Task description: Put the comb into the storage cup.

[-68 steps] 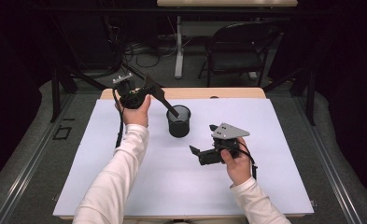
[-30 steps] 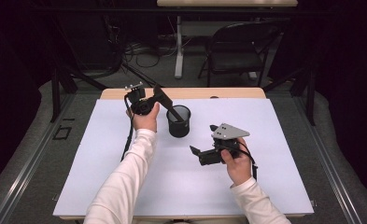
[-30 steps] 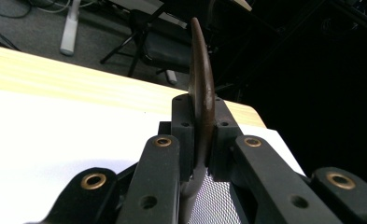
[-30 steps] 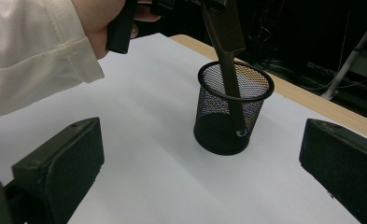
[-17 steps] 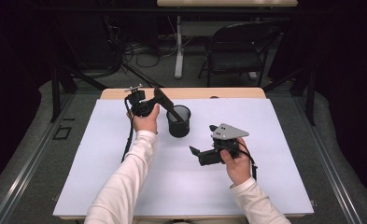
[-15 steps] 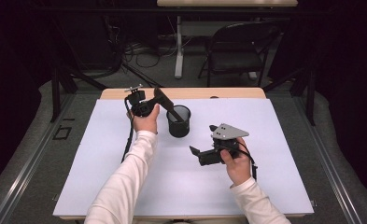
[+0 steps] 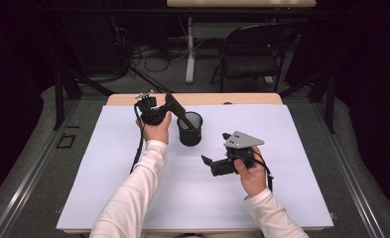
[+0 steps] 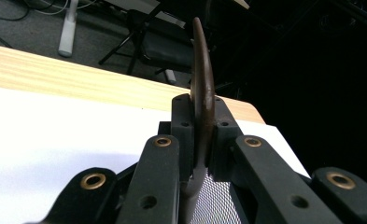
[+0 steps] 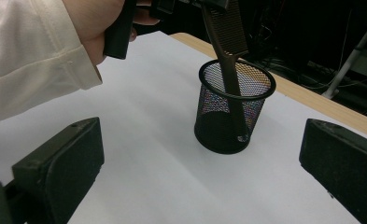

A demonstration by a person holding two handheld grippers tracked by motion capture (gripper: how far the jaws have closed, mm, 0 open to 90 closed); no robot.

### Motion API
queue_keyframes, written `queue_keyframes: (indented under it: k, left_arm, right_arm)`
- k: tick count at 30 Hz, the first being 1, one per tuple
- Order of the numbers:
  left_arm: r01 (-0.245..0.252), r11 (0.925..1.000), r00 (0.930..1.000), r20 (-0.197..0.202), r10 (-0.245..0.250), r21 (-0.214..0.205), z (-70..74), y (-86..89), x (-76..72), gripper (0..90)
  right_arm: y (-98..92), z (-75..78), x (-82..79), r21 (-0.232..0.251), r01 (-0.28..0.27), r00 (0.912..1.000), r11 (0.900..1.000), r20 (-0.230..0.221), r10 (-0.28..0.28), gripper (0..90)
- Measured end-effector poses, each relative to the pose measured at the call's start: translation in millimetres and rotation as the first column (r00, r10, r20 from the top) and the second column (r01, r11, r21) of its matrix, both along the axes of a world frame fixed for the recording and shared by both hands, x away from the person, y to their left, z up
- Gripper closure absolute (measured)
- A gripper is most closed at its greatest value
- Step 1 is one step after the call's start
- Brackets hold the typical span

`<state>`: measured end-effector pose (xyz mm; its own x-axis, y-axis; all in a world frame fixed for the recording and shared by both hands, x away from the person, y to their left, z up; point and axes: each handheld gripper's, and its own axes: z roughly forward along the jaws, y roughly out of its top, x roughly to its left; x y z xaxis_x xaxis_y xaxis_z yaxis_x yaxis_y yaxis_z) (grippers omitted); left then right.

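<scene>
On my left side, my left gripper (image 7: 175, 106) hangs above the far part of the white sheet (image 7: 108, 163), its jaws clamped together on a dark brown comb (image 7: 180, 113). In the left gripper view the comb (image 8: 201, 93) stands edge-on between the two pads, with its grey handle running down from them over black mesh. My left hand (image 7: 157, 130) wraps the gripper body and its cable trails down along the white sleeve (image 7: 135, 193).

The comb slants down to the right, and its handle end is inside the black mesh cup (image 7: 190, 129), which stands upright on the sheet just right of my left hand. From the right gripper view I see the comb (image 9: 228, 42) leaning against the cup (image 9: 232, 112) at its rim, the handle tip reaching down near the bottom inside, while the toothed part stays above the rim.

Further right, nearer to me, my right gripper (image 7: 208, 162) sits low over the sheet, well apart from the cup and pointing left. Its jaws stand wide apart with nothing between them. My right hand (image 7: 252, 171) holds it from behind, the grey three-cornered plate (image 7: 242, 140) on top.
</scene>
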<state>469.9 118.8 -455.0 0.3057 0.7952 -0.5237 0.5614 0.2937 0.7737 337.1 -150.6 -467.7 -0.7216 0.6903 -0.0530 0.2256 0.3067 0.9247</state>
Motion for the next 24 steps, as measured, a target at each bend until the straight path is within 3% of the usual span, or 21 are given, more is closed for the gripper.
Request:
queue_keyframes:
  k: [24]
  left_arm:
    - [-0.042,0.9986,0.9986,-0.033,0.041,-0.033,-6.1,8.8,0.7,82.9]
  right_arm:
    - [0.5,-0.2,0.0,-0.002,0.0,1.0,1.0,0.0,0.0,0.0]
